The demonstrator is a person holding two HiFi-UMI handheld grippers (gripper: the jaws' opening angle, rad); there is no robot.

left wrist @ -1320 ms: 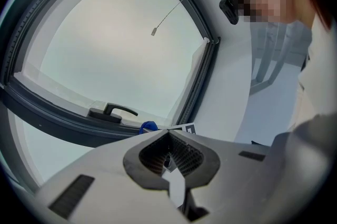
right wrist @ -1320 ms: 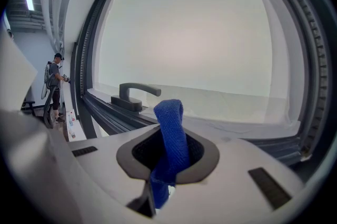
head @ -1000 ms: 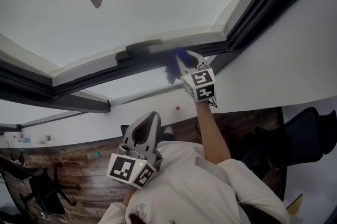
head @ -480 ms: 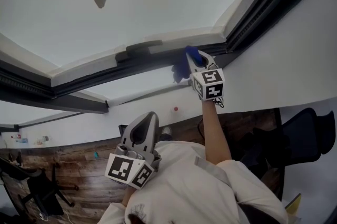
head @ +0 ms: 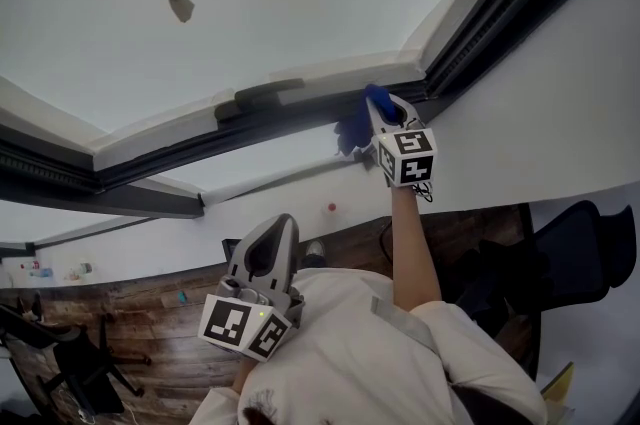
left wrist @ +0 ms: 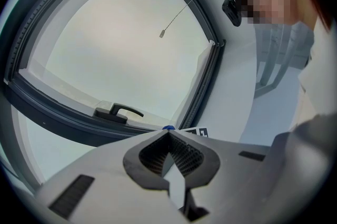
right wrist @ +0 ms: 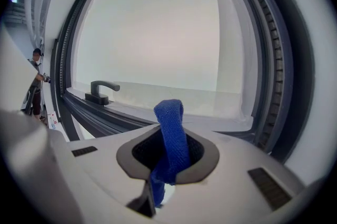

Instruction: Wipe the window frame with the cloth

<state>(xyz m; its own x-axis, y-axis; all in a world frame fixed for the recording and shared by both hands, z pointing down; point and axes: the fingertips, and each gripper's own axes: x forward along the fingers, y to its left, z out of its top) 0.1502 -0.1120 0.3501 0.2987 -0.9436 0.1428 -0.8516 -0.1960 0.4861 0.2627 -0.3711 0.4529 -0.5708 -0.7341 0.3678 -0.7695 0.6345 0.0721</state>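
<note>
My right gripper (head: 378,105) is raised to the dark window frame (head: 180,143) and is shut on a blue cloth (head: 352,125). The cloth (right wrist: 171,136) sticks up from between the jaws, its top against the frame's lower rail near the right corner. A black window handle (head: 262,94) sits on that rail, left of the cloth, and shows as the handle (right wrist: 101,89) in the right gripper view. My left gripper (head: 272,243) hangs low near the person's chest, jaws shut with nothing in them, its tips (left wrist: 167,132) pointing up at the window.
A thin cord with a small weight (head: 180,6) hangs in front of the pale glass. The white wall (head: 540,103) runs right of the frame. Below lie a wooden floor (head: 150,313) and dark office chairs (head: 590,253). A distant person (right wrist: 36,78) stands at left.
My right gripper has slid the blue cloth rightward along the lower frame rail, away from the handle and toward the right corner. The left gripper has stayed low.
</note>
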